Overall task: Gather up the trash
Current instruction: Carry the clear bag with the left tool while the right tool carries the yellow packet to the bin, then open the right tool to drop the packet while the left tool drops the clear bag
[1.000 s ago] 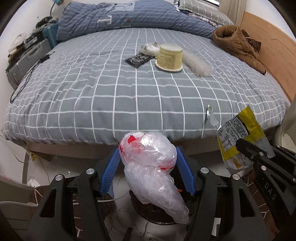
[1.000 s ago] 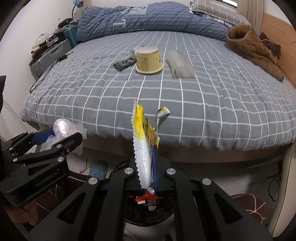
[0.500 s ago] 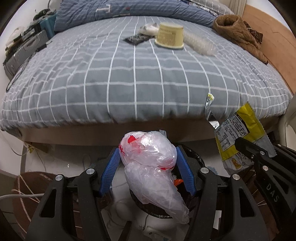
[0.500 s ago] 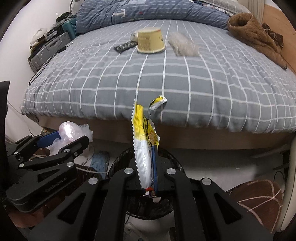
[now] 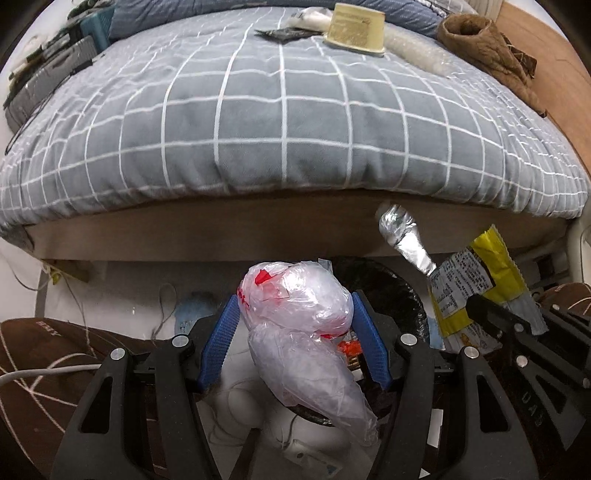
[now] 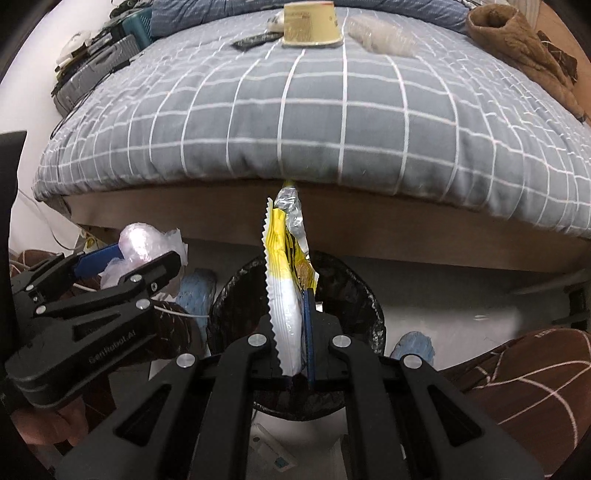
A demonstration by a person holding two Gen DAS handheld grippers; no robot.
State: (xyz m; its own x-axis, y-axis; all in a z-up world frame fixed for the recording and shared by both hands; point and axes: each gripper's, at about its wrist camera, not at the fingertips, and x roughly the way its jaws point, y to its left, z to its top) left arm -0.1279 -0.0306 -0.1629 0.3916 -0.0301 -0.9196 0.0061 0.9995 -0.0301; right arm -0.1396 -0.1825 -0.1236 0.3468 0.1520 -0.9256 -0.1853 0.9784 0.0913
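Observation:
My left gripper (image 5: 295, 328) is shut on a crumpled clear plastic bag (image 5: 299, 332) with red print, held over the near rim of a black-lined trash bin (image 5: 399, 291) on the floor at the foot of the bed. My right gripper (image 6: 291, 332) is shut on a yellow and white snack wrapper (image 6: 282, 280) with a foil end, held upright above the same bin (image 6: 354, 291). The wrapper (image 5: 476, 273) also shows in the left wrist view, and the bag (image 6: 144, 240) in the right wrist view.
A grey checked bed (image 5: 280, 122) fills the background. On it lie an upturned paper cup (image 5: 354, 27), a dark wrapper (image 5: 284, 34), clear plastic packaging (image 5: 417, 51) and a brown garment (image 5: 487, 55). Brown slippers (image 6: 532, 373) and blue ones (image 6: 195, 291) lie beside the bin. Suitcases (image 6: 92, 70) stand left.
Both grippers have dropped from bed level towards the floor with their loads. The bin now shows directly beneath the bag and the wrapper.

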